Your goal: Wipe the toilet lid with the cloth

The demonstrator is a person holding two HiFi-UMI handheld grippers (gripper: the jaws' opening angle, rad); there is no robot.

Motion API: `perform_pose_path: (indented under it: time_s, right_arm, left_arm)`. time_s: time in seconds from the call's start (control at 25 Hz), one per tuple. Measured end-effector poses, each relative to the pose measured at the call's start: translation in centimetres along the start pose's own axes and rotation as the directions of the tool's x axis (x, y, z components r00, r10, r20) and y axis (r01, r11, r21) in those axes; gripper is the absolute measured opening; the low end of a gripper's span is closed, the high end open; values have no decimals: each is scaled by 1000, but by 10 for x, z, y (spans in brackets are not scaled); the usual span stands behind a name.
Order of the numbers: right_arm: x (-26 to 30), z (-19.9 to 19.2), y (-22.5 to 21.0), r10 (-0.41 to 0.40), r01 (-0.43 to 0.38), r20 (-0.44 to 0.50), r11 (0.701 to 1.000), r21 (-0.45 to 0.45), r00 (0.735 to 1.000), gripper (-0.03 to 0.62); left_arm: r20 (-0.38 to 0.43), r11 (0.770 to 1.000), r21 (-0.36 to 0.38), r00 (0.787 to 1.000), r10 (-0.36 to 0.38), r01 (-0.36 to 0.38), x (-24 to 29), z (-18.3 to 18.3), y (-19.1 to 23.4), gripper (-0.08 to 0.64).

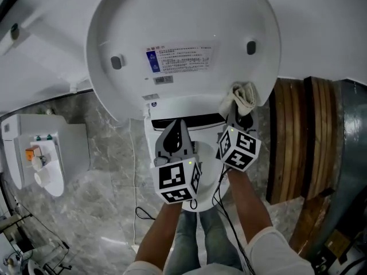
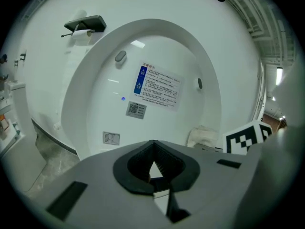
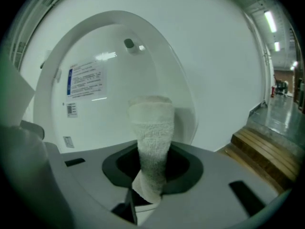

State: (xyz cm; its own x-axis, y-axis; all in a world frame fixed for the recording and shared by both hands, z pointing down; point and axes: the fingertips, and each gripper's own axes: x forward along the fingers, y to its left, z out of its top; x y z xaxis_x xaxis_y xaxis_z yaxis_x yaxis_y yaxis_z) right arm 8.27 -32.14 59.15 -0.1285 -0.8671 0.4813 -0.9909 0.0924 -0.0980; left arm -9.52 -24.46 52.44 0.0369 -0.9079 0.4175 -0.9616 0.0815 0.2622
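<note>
The white toilet lid [image 1: 183, 33] stands raised, its inner side with a printed label [image 1: 182, 58] facing me. My right gripper [image 1: 241, 110] is shut on a cream cloth [image 1: 244, 94], which rests against the lid's lower right edge. In the right gripper view the cloth [image 3: 151, 142] sticks up folded between the jaws, in front of the lid [image 3: 109, 80]. My left gripper [image 1: 176, 132] is shut and empty, lower and to the left, near the lid's hinge. The left gripper view shows the lid [image 2: 147, 89], the cloth [image 2: 202, 137] and the right gripper's marker cube [image 2: 245, 136].
A wooden step [image 1: 301, 136] lies to the right of the toilet. A white wall unit [image 1: 43, 159] stands at the left on the grey marbled floor [image 1: 109, 205]. A toilet paper holder [image 2: 86, 25] hangs on the wall behind. Black cables [image 1: 223, 211] trail below the grippers.
</note>
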Motion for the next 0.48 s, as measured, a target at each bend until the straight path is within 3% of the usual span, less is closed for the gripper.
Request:
perform_pose_path:
  time_s: [0.16,0.32,0.48]
  right_arm:
    - [-42,10,23,89,-89,-21,996,-15,996,97]
    - [-87,43,45,167,-167,-22,986,6,986,97]
    - [-131,85,62,229,-229,-3,973,-39,973,97]
  left_arm:
    - [8,1000,10,1000,7,-7,-22,24,1,-5]
    - [62,999,33,998,13,-15,-53,71,4,-5]
    - [113,995,93,993,-42,32,-84,123,-2,-5]
